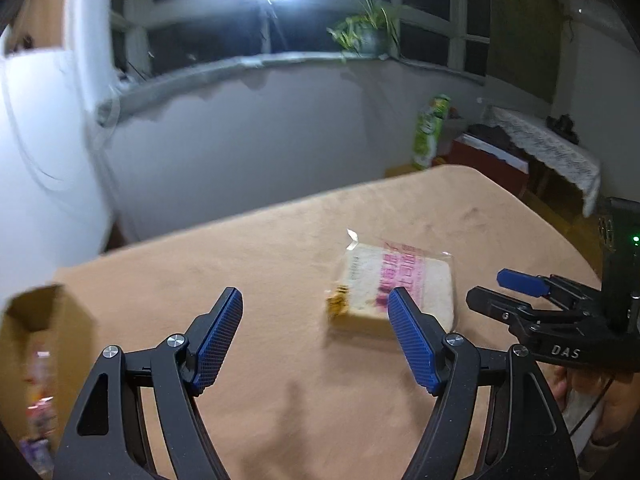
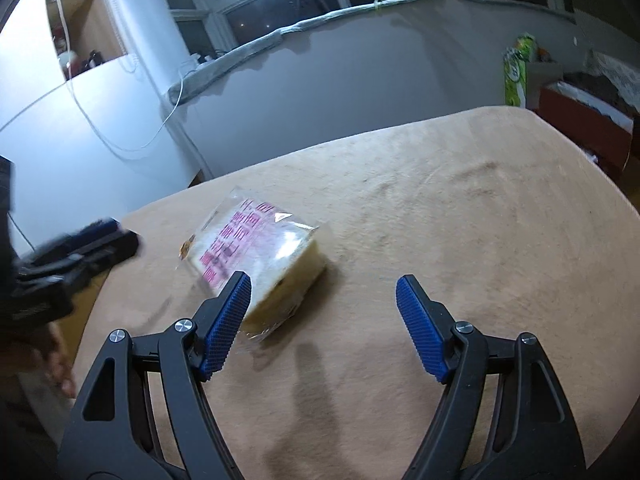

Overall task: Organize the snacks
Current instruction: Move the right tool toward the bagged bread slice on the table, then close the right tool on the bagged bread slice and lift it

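Bread pack (image 1: 394,284): 1 square sandwich-loaf block in clear crinkly plastic, pink printed characters, unreadable. Lies flat mid-table on fuzzy tan cloth (image 1: 240,248). Left gripper (image 1: 316,312) and right gripper (image 2: 324,300): ribbed blue pads, jaws wide apart, nothing held. "DAS" visible on right gripper body. Open cardboard box (image 1: 44,312) at table's left edge.
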